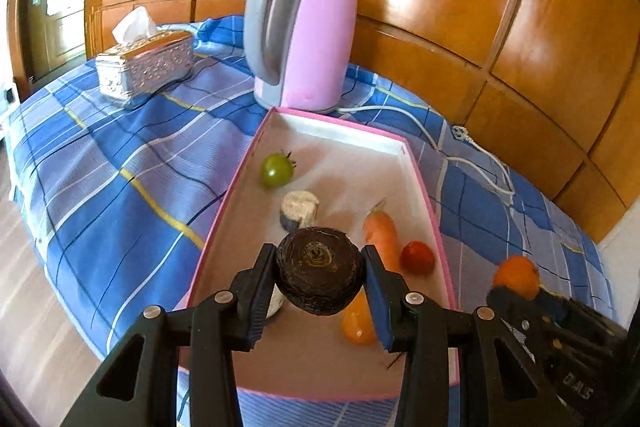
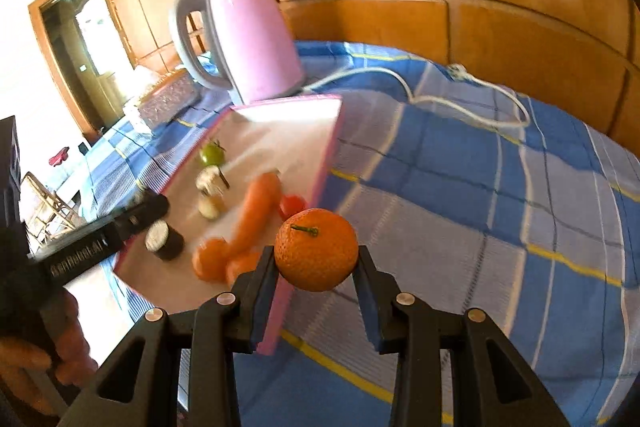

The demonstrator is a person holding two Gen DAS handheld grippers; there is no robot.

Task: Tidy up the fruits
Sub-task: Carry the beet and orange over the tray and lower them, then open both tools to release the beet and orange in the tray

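Left gripper [image 1: 320,267]: its fingers are clenched on a dark round piece [image 1: 320,277] with a ringed cut face, held above the near half of the pink-rimmed tray [image 1: 434,223].
Right gripper [image 2: 316,263]: its fingers grasp an orange [image 2: 316,255] by its sides, stem up, carried over the checked blue cloth [image 2: 480,207] just beside the tray's near corner, not over the tray floor.
Already in the tray: a green tomato [image 1: 277,169] toward the far end, a pale cut piece [image 1: 299,209] near the middle, a carrot [image 1: 382,231] and a red tomato [image 1: 417,257] along the right wall, and a yellow-orange fruit [image 1: 357,323] partly hidden under the left gripper.
Progress: judging by this, the work is in its middle; two items are in the air and neither is set down.
Left to do: both carried pieces need a resting place; which spot each belongs in cannot be told from here.
Surroundings: a pink kettle [image 1: 304,31] stands touching the tray's far end, its white cord [image 1: 460,155] trailing across the cloth to the right; a silver tissue box [image 1: 144,67] sits well apart on the left.
In the way: the carrot and red tomato crowd the tray wall nearest the orange, so little bare floor remains on that side; the two grippers are near each other.
Risk: round fruit will likely roll on the smooth tray floor.
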